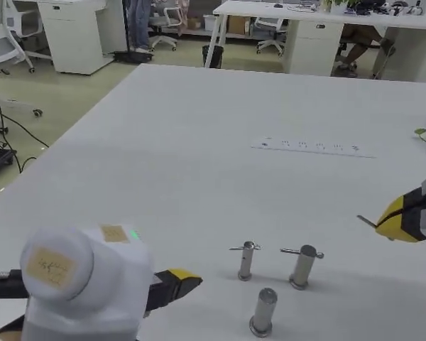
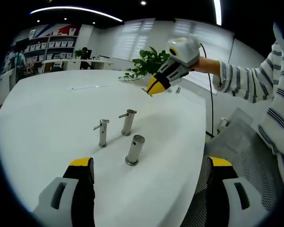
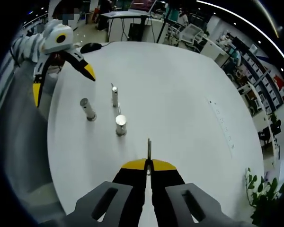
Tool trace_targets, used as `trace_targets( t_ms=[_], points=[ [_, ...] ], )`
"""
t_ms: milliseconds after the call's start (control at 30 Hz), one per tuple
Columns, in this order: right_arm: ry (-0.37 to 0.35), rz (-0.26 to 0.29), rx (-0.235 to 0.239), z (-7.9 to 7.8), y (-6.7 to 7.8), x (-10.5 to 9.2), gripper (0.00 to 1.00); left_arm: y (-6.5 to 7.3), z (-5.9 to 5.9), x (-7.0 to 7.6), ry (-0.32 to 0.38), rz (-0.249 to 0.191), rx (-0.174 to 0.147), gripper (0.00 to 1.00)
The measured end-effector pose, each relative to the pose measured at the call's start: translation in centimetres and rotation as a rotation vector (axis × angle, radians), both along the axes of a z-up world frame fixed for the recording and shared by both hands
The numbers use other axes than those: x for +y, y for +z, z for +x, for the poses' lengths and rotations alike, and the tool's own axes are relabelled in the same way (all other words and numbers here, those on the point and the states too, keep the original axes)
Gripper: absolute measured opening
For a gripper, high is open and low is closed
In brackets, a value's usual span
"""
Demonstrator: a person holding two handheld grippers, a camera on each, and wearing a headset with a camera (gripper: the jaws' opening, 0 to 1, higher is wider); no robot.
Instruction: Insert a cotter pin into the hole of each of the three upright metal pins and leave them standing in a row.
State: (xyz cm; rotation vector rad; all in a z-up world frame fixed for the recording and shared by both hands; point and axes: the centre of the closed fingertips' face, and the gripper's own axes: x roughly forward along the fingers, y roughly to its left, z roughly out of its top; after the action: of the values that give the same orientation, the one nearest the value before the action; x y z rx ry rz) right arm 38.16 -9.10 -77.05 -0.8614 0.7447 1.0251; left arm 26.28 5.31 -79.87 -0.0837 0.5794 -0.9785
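Three upright metal pins stand near the table's front edge. The left pin [image 1: 247, 260] and the right pin [image 1: 303, 265] each carry a cotter pin through the top. The nearer third pin [image 1: 263, 311] is bare. My left gripper [image 1: 106, 302] sits low and left of them, its jaws open wide [image 2: 150, 163] and empty, facing the bare pin [image 2: 135, 149]. To the right, my right gripper [image 1: 392, 220] is shut on a cotter pin [image 3: 149, 147], which points at the pins from a short distance [image 3: 120, 125].
The white table [image 1: 199, 156] has a flush power strip [image 1: 312, 147] toward the far side. A potted plant [image 2: 144, 61] stands at the table's right end. Office desks and chairs [image 1: 270, 28] lie beyond. A striped sleeve [image 2: 255, 80] reaches in behind the right gripper.
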Motion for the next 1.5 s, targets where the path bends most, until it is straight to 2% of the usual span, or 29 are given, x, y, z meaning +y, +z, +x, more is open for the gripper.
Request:
trace_targets(
  t_ms=[100,267,300,333,367,567,667,767,867,900,1033,1133,1233,1333,1433,1500],
  points=[
    [0.011,0.043,-0.013,-0.8,0.3,0.6,0.02,0.0,0.2,0.1,0.003,0.004,-0.001,0.98],
    [0.016,0.068,-0.027,-2.4,0.2,1.2,0.02,0.0,0.4,0.1,0.012,0.004,0.001,0.95],
    [0.016,0.075,-0.031,-2.5,0.2,1.3,0.02,0.2,0.5,0.1,0.011,0.0,-0.006,0.93],
    [0.01,0.106,-0.053,-2.6,0.5,1.6,0.02,0.4,0.5,0.0,0.009,-0.006,-0.017,0.92],
    [0.014,0.118,-0.047,-3.0,0.4,1.8,0.02,0.6,0.6,0.0,0.012,-0.009,-0.024,0.9],
    [0.015,0.153,-0.07,-4.4,0.1,2.3,0.02,1.8,1.1,-0.7,0.026,-0.065,-0.019,0.78],
    [0.021,0.172,-0.077,-5.1,0.1,2.6,0.02,2.0,1.3,-1.1,0.03,-0.091,0.007,0.71],
    [0.04,0.186,-0.093,-5.9,0.1,3.2,0.02,2.0,1.4,-1.5,0.041,-0.116,0.051,0.65],
    [0.061,0.201,-0.117,-6.5,0.3,3.8,0.02,2.0,1.6,-1.8,0.048,-0.132,0.071,0.6],
    [0.067,0.203,-0.121,-6.7,0.2,4.0,0.02,2.2,1.6,-2.0,0.05,-0.148,0.087,0.58],
    [0.097,0.215,-0.143,-7.5,0.2,4.9,0.02,2.7,1.9,-2.5,0.058,-0.192,0.113,0.53],
    [0.116,0.213,-0.15,-8.0,0.0,5.5,0.02,3.1,2.0,-2.9,0.051,-0.2,0.101,0.46],
    [0.126,0.215,-0.152,-8.5,-0.2,6.0,0.02,3.2,2.2,-3.4,0.052,-0.211,0.112,0.45],
    [0.135,0.225,-0.169,-8.5,-0.5,6.3,0.02,3.0,2.2,-3.9,0.047,-0.224,0.161,0.4],
    [0.15,0.225,-0.173,-9.0,-0.6,6.8,0.02,2.7,2.2,-4.2,0.037,-0.224,0.176,0.34],
    [0.163,0.22,-0.177,-9.3,-0.7,7.1,0.02,2.7,2.0,-4.6,0.03,-0.231,0.198,0.31]
  ],
)
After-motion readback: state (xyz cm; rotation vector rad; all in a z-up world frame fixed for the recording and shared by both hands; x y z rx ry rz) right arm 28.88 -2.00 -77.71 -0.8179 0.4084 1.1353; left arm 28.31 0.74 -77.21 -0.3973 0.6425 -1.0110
